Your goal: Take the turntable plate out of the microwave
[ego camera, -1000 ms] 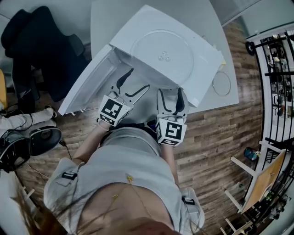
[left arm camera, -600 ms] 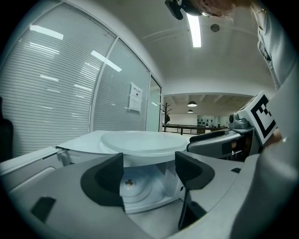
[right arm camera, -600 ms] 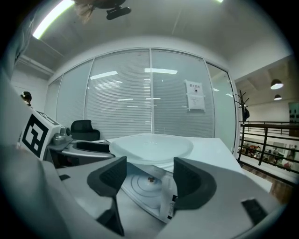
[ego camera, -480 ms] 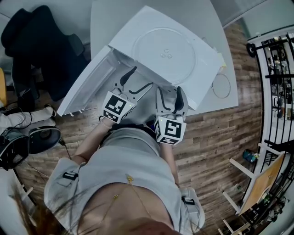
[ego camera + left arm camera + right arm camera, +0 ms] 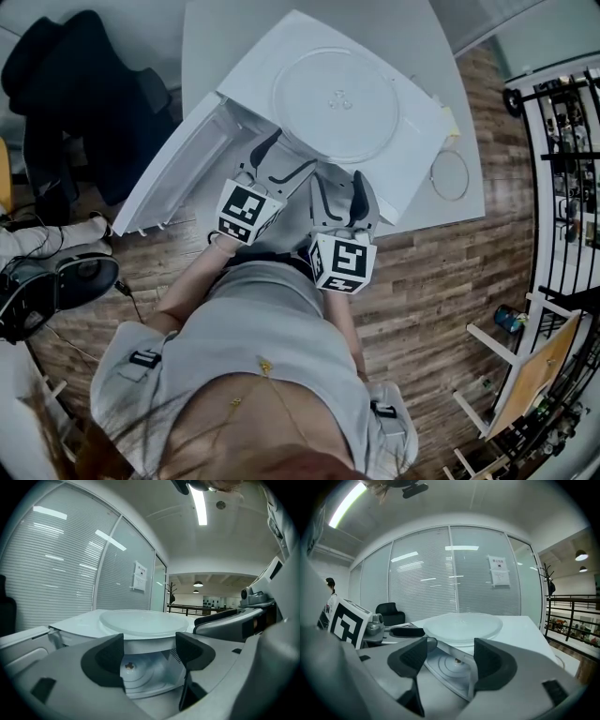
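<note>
Movement over the last second is small and belongs to the two claws, not to the glass. The turntable plate (image 5: 342, 101) lies flat on the roof of the microwave (image 5: 417, 141), just as it did a moment ago; its slight shift in the head view matches the shift of the whole oven, so I read that as the camera moving. The left gripper (image 5: 289, 155) has crept up and to the right, closer to the mouth of the oven beside the swung-open door (image 5: 178, 173). The right gripper (image 5: 339, 180) has slid a little to the left, so the pair now sit nearer each other. Both claws are released and empty. Each gripper view shows its two dark pads standing well apart, with only the bare cavity and its small drive hub (image 5: 129, 666) between them and the plate's rim higher up beyond. A thin ring (image 5: 450, 175) rests on the table (image 5: 216, 37) to the right of the oven. With the glass already clear of the cavity and neither claw holding it, the task looks as good as done. What the small shuffle at the opening is for, I cannot tell.
</note>
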Action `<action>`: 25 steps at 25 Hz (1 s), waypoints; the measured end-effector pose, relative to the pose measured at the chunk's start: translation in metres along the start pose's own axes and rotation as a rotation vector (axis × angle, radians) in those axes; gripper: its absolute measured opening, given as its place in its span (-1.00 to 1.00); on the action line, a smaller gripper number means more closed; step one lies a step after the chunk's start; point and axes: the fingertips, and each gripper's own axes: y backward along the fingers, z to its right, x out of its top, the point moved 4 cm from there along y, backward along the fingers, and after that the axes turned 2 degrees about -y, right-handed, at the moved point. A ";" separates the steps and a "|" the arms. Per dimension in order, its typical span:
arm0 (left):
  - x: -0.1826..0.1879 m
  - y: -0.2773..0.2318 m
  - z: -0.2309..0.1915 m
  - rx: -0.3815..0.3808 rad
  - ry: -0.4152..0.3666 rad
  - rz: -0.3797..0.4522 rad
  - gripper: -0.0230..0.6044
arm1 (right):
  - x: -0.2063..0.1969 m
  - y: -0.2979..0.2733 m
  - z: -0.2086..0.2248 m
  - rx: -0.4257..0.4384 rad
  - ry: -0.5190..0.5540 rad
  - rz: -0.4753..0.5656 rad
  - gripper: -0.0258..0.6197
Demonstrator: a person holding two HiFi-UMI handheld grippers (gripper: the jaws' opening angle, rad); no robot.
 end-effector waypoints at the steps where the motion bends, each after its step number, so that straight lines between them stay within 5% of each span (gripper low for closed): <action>1: 0.000 -0.001 0.000 0.007 0.001 -0.001 0.16 | 0.000 0.000 -0.001 0.007 0.000 -0.003 0.00; 15: 0.002 -0.010 0.004 0.134 -0.052 -0.083 0.16 | -0.002 0.005 0.003 0.034 -0.031 0.013 -0.01; 25: 0.003 0.005 0.006 0.070 -0.022 -0.039 0.16 | -0.002 0.008 0.005 0.047 -0.050 0.044 0.00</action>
